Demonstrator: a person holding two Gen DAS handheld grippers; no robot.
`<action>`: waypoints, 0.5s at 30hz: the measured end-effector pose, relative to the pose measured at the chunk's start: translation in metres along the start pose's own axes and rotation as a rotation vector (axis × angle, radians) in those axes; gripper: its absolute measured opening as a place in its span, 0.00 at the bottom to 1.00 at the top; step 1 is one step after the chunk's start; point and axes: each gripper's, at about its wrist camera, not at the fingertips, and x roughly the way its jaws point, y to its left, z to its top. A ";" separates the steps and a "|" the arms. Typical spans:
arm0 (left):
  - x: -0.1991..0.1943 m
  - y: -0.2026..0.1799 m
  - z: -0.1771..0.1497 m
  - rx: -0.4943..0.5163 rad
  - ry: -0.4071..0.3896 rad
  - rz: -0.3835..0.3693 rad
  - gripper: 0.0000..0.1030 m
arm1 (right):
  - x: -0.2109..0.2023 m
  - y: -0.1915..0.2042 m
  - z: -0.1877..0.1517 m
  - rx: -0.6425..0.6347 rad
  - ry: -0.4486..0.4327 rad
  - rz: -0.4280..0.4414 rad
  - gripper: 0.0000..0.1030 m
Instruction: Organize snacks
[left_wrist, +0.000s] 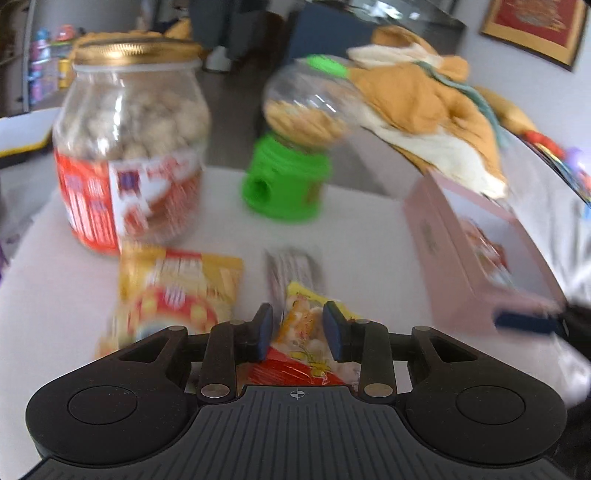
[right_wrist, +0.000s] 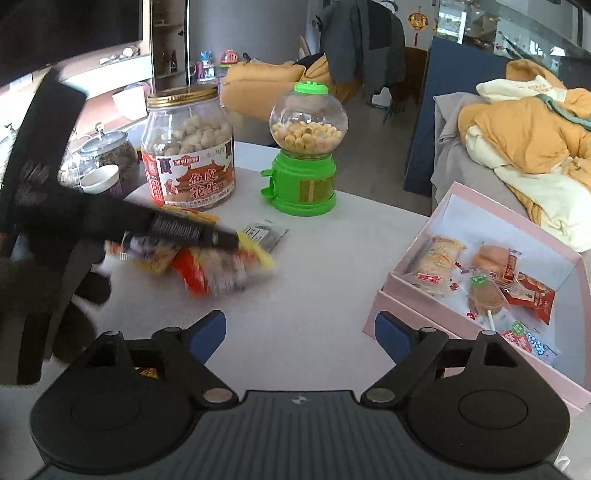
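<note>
My left gripper (left_wrist: 297, 334) is shut on a yellow and red snack packet (left_wrist: 306, 347), held just above the white table; the right wrist view shows that packet (right_wrist: 225, 269) blurred under the left gripper. A second yellow and red packet (left_wrist: 173, 295) and a dark striped packet (left_wrist: 291, 273) lie on the table ahead. A pink box (right_wrist: 480, 280) at the right holds several wrapped snacks and a lollipop (right_wrist: 485, 299). My right gripper (right_wrist: 300, 338) is open and empty over the table, left of the box.
A peanut jar with a gold lid (right_wrist: 188, 147) and a green candy dispenser (right_wrist: 304, 147) stand at the back of the table (right_wrist: 314, 295). A glass jar and a paper cup (right_wrist: 99, 177) stand at the back left. Yellow cloth (right_wrist: 528, 140) is piled at the right.
</note>
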 end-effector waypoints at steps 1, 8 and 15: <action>-0.005 -0.003 -0.009 0.018 -0.003 0.002 0.36 | -0.001 -0.002 0.001 0.009 -0.002 -0.001 0.86; -0.043 0.007 -0.040 0.009 -0.013 0.031 0.36 | 0.014 -0.011 0.017 0.135 0.047 0.063 0.88; -0.073 0.036 -0.055 -0.090 -0.046 0.123 0.32 | 0.078 0.020 0.049 0.209 0.131 0.113 0.86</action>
